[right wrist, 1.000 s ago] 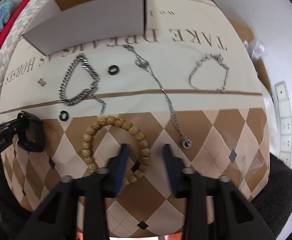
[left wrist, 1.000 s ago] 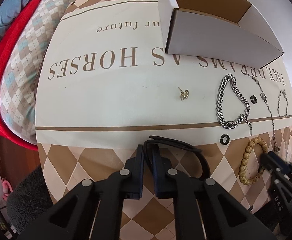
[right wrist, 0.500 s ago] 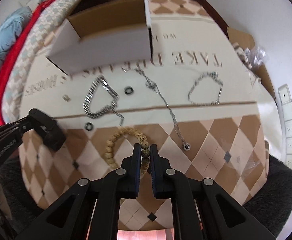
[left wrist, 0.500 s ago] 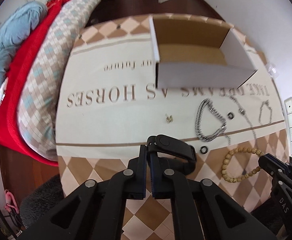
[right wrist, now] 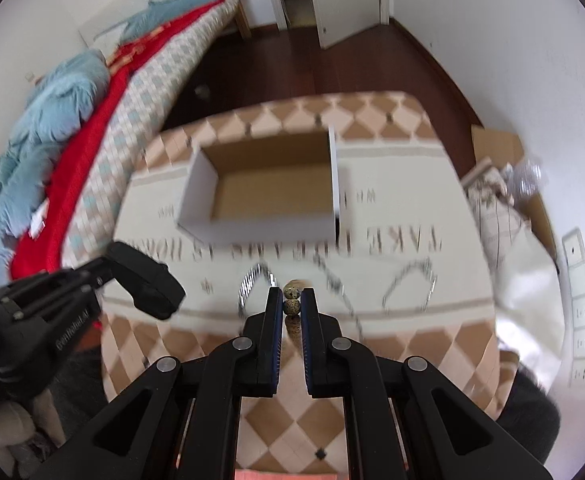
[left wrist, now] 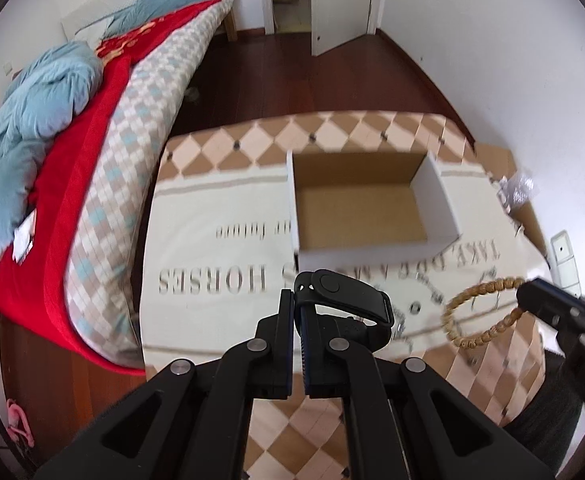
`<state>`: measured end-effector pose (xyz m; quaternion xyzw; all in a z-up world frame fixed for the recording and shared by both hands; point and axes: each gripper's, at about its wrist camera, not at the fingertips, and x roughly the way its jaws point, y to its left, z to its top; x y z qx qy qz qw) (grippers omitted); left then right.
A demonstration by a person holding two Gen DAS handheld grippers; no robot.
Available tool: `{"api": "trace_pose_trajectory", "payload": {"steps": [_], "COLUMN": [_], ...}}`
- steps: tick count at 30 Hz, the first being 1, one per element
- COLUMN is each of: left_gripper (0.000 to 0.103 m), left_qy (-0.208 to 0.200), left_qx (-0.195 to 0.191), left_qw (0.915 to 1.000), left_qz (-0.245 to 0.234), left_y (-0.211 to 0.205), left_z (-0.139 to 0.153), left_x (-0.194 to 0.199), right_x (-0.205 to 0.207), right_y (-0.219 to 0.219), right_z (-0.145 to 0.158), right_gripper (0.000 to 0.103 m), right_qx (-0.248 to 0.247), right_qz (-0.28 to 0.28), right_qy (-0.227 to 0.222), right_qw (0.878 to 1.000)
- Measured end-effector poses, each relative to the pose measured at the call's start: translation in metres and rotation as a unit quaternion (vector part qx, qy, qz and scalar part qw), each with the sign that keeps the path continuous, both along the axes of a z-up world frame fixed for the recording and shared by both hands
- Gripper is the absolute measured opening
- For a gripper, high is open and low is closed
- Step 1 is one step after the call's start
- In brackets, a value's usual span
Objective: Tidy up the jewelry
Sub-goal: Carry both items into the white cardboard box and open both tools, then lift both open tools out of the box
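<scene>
Jewelry held, left: black wristband [left wrist: 344, 300], a strap with a round stud, pinched at one end between the closed jaws of the left gripper [left wrist: 297, 312]; the rest of the band loops out to the right of the jaws, clear of the cloth below.
Jewelry held, right: beaded bracelet [right wrist: 292, 306], tan speckled beads, clamped between the jaws of the right gripper [right wrist: 292, 308]; two beads show at the fingertips and one more deeper between the fingers. In the left wrist view the same bracelet [left wrist: 478, 312] hangs as an open ring from the right gripper's tip [left wrist: 532, 296], off the surface.
Jewelry on surface: heavy silver chain bracelet [right wrist: 252, 280] just ahead and left of the right jaws; thin chain necklace [right wrist: 340, 292] ahead and right; fine chain bracelet [right wrist: 410, 282] farther right. All blurred; links not readable.
Box: open cardboard box [left wrist: 362, 200], white outside, brown inside, well ahead of both pairs of jaws; nothing visible in it.
Surface: printed cloth [left wrist: 212, 248] with diamond border and lettering, lying under both grippers.
Surroundings: bed [left wrist: 104, 128] with red and blue bedding, left of the left jaws.
Image quality: motion blur in both views.
</scene>
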<state>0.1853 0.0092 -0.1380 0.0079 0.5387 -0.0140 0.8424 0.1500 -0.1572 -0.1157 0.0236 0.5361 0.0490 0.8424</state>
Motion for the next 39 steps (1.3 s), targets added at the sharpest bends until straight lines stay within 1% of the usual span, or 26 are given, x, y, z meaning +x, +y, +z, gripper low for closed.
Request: {"api": "trace_pose_trajectory", "payload": {"steps": [2, 5, 9, 12, 17, 21, 24, 27, 29, 30, 31, 33, 35, 36, 37, 38, 39], "left_gripper": [0.0, 0.0, 0.0, 0.0, 0.001, 0.001, 0.001, 0.001, 0.005, 0.009, 0.01, 0.01, 0.01, 0.01, 0.013, 0.016, 0.024], "left_qy": [-0.008, -0.016, -0.013, 0.002, 0.038, 0.063, 0.074, 0.079, 0.082, 0.088, 0.091, 0.096, 0.093, 0.092, 0.092, 0.089, 0.086], "left_qx": [0.002, 0.002, 0.002, -0.007, -0.017, -0.021, -0.025, -0.033, -0.046, -0.055, -0.061, -0.064, -0.071, -0.07, -0.069, -0.07, -0.067], "left_qw": [1.0, 0.9999, 0.9999, 1.0, 0.9991, 0.9978, 0.9969, 0.9963, 0.9956, 0.9946, 0.994, 0.9933, 0.9931, 0.9932, 0.9934, 0.9936, 0.994], "left_qz": [-0.001, -0.002, -0.005, -0.004, -0.004, -0.005, -0.007, -0.007, -0.006, -0.004, -0.003, 0.001, 0.002, 0.002, 0.002, 0.002, 0.002], "left_y": [-0.002, -0.005, -0.007, -0.006, -0.006, -0.009, -0.01, -0.01, -0.009, -0.008, -0.008, -0.007, -0.007, -0.007, -0.008, -0.008, -0.008], "left_z": [0.007, 0.015, 0.012, 0.002, -0.031, -0.054, -0.066, -0.069, -0.069, -0.07, -0.07, -0.069, -0.066, -0.064, -0.062, -0.059, -0.057], "left_x": [0.013, 0.037, 0.073, 0.096, 0.126, 0.14, 0.147, 0.153, 0.157, 0.159, 0.161, 0.163, 0.164, 0.164, 0.163, 0.163, 0.163], "right_x": [0.018, 0.047, 0.086, 0.112, 0.148, 0.165, 0.172, 0.175, 0.178, 0.179, 0.181, 0.184, 0.185, 0.185, 0.185, 0.184, 0.183], "right_y": [-0.001, -0.003, 0.0, 0.0, 0.001, 0.004, 0.007, 0.006, 0.007, 0.007, 0.008, 0.006, 0.006, 0.005, 0.004, 0.003, 0.0], "right_z": [0.012, 0.02, 0.021, 0.011, -0.018, -0.043, -0.053, -0.057, -0.058, -0.058, -0.059, -0.061, -0.061, -0.061, -0.06, -0.06, -0.059], "right_gripper": [0.009, 0.009, 0.009, 0.009, 0.009, 0.009, 0.009, 0.009, 0.009, 0.009, 0.01, 0.01, 0.01, 0.012, 0.02, 0.032, 0.037], "right_qx": [0.007, 0.016, 0.016, 0.014, 0.018, 0.02, 0.019, 0.031, 0.039, 0.043, 0.046, 0.054, 0.048, 0.042, 0.04, 0.043, 0.044], "right_qz": [0.002, 0.007, 0.01, 0.01, 0.013, 0.018, 0.02, 0.023, 0.025, 0.026, 0.029, 0.021, 0.018, 0.015, 0.012, 0.01, 0.006], "right_qy": [-0.01, -0.014, -0.012, -0.002, 0.03, 0.055, 0.062, 0.065, 0.067, 0.068, 0.075, 0.088, 0.092, 0.093, 0.095, 0.096, 0.096], "right_qw": [1.0, 1.0, 1.0, 1.0, 0.999, 0.998, 0.998, 0.997, 0.997, 0.996, 0.996, 0.994, 0.994, 0.995, 0.995, 0.994, 0.994]}}
